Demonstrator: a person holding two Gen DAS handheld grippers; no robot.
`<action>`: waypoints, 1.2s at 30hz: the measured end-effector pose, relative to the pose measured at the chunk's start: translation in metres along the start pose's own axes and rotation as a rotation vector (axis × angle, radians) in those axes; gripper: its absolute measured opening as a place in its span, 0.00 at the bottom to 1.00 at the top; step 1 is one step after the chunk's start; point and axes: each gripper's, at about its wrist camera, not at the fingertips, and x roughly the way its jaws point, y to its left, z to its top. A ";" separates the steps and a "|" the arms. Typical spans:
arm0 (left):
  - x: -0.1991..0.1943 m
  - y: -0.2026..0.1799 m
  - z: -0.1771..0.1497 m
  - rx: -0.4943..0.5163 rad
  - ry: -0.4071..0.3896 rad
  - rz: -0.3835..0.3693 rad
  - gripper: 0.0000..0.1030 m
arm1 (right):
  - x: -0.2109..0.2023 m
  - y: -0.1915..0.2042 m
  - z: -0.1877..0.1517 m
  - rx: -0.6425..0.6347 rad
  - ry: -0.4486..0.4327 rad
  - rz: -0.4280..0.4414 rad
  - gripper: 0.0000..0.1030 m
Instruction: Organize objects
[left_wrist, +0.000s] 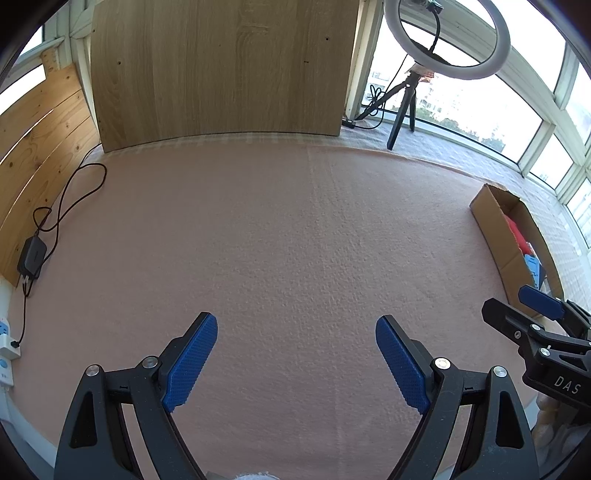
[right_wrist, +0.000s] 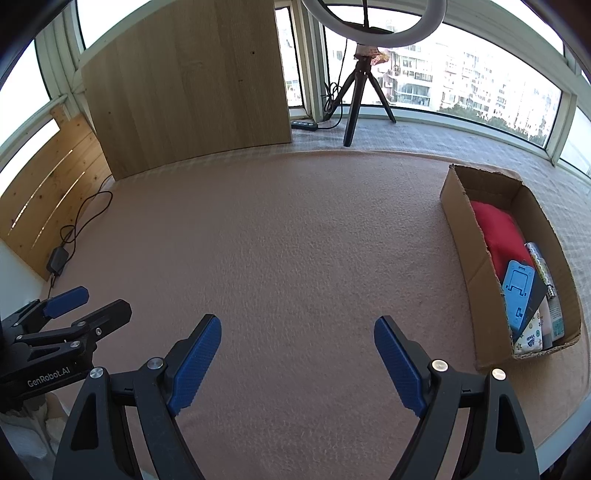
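Both units idle over the pink felt mat. My left gripper: blue pads spread wide, nothing btwn them. My right gripper: same, wide apart, empty. Cardboard box sits at the mat's right edge, well apart from both. Right wrist view looks into it: red cushion at the far end, then a light-blue plastic stand, a patterned tube, and a printed pouch at the near end. Left wrist view catches only the box wall w/ a sliver of red, but alone shows the white power strip at far left. Ring light on tripod and wood panel stand at the back.
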 end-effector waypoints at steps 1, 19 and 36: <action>0.000 -0.001 0.000 0.001 0.000 0.000 0.87 | 0.000 0.000 0.000 0.000 0.000 0.000 0.80; -0.004 -0.003 -0.003 -0.001 0.004 -0.001 0.87 | -0.003 -0.003 -0.002 0.004 0.002 0.010 0.80; -0.004 -0.004 -0.005 0.008 0.008 -0.002 0.87 | -0.003 -0.003 -0.003 0.003 0.006 0.007 0.80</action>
